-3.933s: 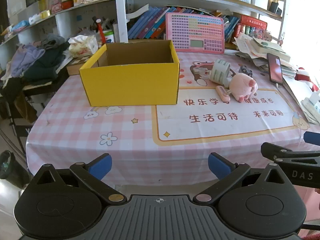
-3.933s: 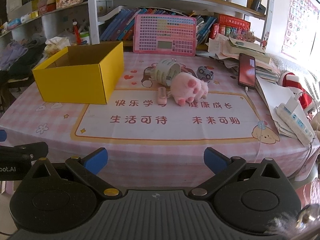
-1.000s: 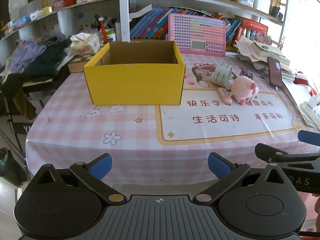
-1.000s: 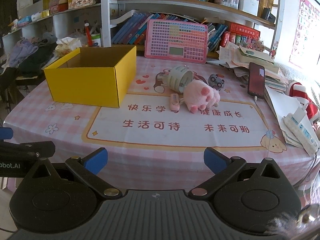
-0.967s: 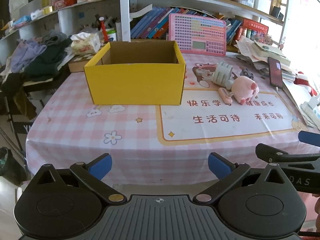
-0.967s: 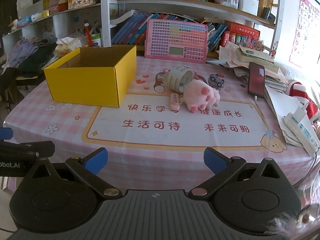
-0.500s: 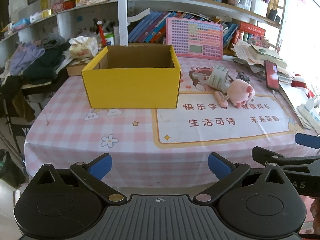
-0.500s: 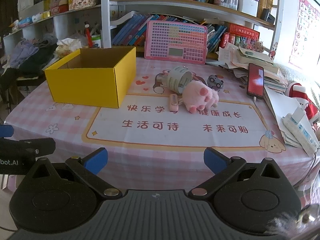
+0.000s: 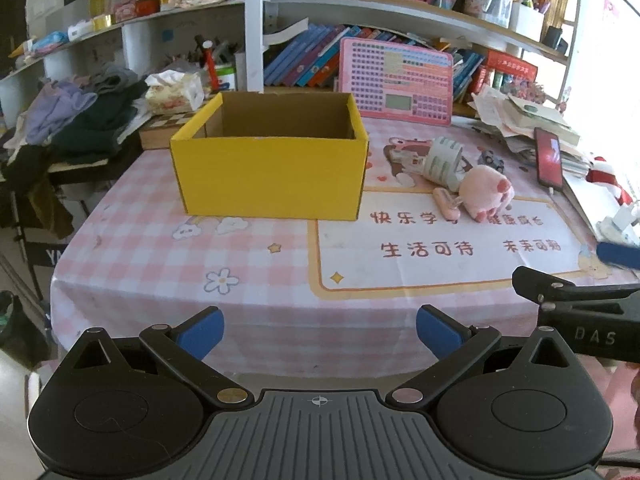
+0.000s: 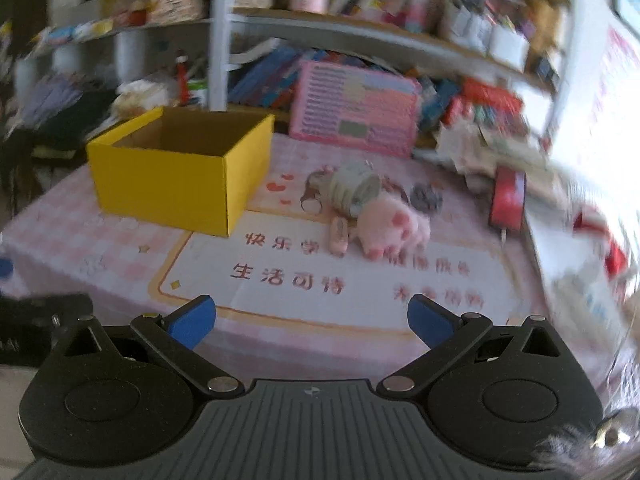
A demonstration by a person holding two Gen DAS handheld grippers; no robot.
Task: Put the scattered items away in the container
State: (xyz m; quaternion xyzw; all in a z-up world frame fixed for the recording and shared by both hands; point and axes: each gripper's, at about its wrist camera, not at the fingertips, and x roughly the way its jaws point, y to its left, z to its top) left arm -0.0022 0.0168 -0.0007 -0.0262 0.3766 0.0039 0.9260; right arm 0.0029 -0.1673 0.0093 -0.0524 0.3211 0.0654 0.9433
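An open yellow cardboard box (image 9: 272,176) stands on the pink checked tablecloth; it also shows in the right wrist view (image 10: 176,184). To its right lie a pink plush pig (image 9: 484,194) (image 10: 394,226), a pale green striped cup on its side (image 9: 442,162) (image 10: 354,188), a small pink flat stick-like item (image 9: 446,204) (image 10: 339,234) and a small grey toy (image 10: 426,196). My left gripper (image 9: 320,330) is open and empty at the table's near edge. My right gripper (image 10: 311,318) is open and empty, over the near part of the mat.
A pink toy keyboard (image 9: 396,80) leans against the bookshelf behind. A red phone (image 9: 550,156) and paper stacks (image 9: 524,116) lie at the right. Clothes (image 9: 72,120) pile at the left. The right gripper's fingers (image 9: 560,292) show at the right in the left wrist view.
The right gripper has moved forward over the table toward the items; its view is motion-blurred. The left gripper has moved only slightly. Both stay open.
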